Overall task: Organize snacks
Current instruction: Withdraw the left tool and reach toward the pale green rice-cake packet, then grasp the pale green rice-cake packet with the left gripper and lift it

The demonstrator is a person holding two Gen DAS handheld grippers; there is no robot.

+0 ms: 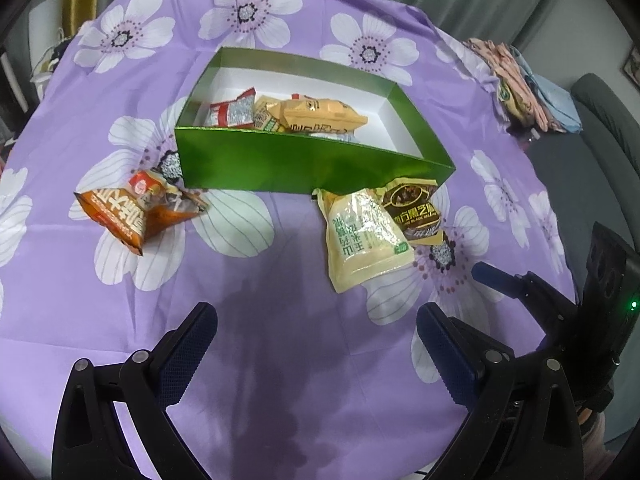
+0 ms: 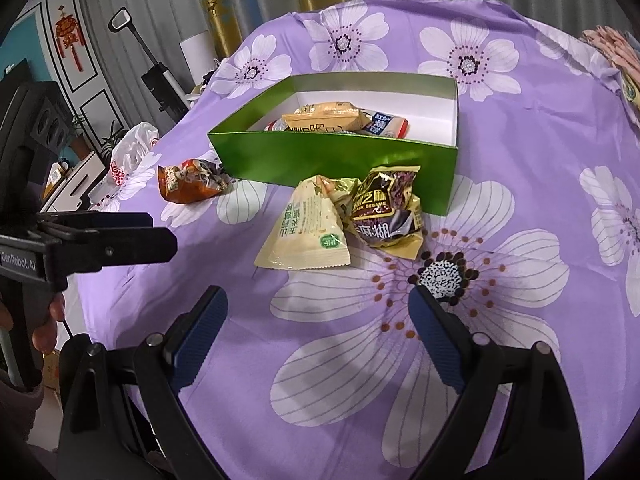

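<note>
Soft indoor light, dark shadow across the purple cloth, glare along the green box, fisheye-warped edges.

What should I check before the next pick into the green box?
1. Left gripper open, holding nothing: ok.
2. Right gripper open, holding nothing: ok.
3. Green box open-topped, free space at its right end: ok.
4. Pale yellow packet unobstructed on top: ok.
5. Dark sesame packet apart from the yellow one: not ok, they overlap.
6. Orange packet lying alone, left of the box: ok.
</note>
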